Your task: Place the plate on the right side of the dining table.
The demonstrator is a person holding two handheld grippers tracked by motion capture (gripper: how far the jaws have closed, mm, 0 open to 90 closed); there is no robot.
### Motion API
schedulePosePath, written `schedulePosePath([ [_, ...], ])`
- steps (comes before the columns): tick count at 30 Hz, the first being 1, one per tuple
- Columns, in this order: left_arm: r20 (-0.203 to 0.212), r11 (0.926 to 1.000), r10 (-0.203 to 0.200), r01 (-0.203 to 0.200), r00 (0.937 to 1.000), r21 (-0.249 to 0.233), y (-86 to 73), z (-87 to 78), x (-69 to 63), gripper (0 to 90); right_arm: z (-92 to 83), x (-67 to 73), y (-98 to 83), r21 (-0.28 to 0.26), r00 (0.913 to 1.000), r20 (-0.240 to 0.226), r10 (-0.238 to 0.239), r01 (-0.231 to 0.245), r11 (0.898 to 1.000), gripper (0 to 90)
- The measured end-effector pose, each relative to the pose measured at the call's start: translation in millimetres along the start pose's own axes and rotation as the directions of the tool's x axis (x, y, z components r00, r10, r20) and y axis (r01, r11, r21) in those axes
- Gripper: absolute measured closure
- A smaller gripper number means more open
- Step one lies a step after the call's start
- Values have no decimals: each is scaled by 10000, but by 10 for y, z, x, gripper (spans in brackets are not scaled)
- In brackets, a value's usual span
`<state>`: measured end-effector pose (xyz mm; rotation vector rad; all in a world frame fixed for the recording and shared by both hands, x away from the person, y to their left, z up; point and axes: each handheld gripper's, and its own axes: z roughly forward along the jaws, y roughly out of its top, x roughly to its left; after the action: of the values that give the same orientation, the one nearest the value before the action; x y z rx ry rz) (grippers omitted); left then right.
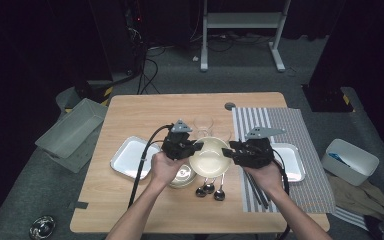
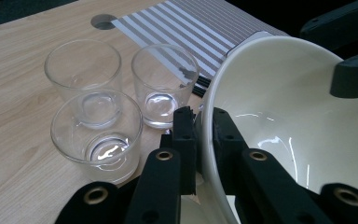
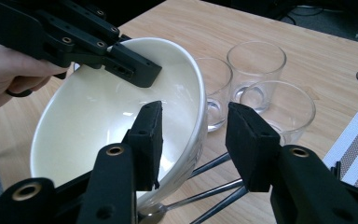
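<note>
You have the worktop (image 1: pixel 130 107) set with a striped mat (image 1: pixel 290 125) at its right, a white tray (image 1: pixel 130 157) at its left and a second tray (image 1: pixel 292 160) on the mat. The bowl (image 1: pixel 209 156) is in the middle of it all, lifted and tilted between your two hands, over a steel bowl (image 1: pixel 182 176) and three spoons (image 1: pixel 210 189) lying near the front edge. Your left tongs (image 2: pixel 199 122) are clamped on the bowl's rim, one jaw inside and one outside. Your right tongs (image 3: pixel 193 135) straddle the opposite rim with a gap either side, so they are open and not yet pressing on it. I judge the job as a handover or two-handed carry about midway: the bowl is up and held by the left, but the right still has to bite, and the bowl has yet to be put down wherever you mean it to go. The high view gives you the layout of trays, mat and a dark pair of chopsticks (image 1: pixel 256 190) by your right hand; the glasses (image 1: pixel 203 123) are faint there. The left gripper view shows the three glasses (image 2: pixel 121 93) clearly, standing close together just beside the mat. The right gripper view shows your left hand (image 3: pixel 9 70) and the spoon handles (image 3: pixel 214 186) running under the bowl.
</note>
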<state>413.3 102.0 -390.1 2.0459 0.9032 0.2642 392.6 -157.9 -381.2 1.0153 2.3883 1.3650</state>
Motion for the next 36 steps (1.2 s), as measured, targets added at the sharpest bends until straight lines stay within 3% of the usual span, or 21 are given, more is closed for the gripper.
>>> schedulePosePath([
  [9,13,10000,77,-77,10000,-28,0,-10,-14,826,169,1,79,442,9998,75,-203,200,9988,658],
  [24,-23,9999,131,-131,9999,-14,1,-21,-27,826,327,22,132,1126,9994,62,-337,327,9931,655],
  [36,42,9998,219,-219,9998,-7,2,-2,-58,825,370,25,143,1149,9987,172,-490,467,9923,764],
])
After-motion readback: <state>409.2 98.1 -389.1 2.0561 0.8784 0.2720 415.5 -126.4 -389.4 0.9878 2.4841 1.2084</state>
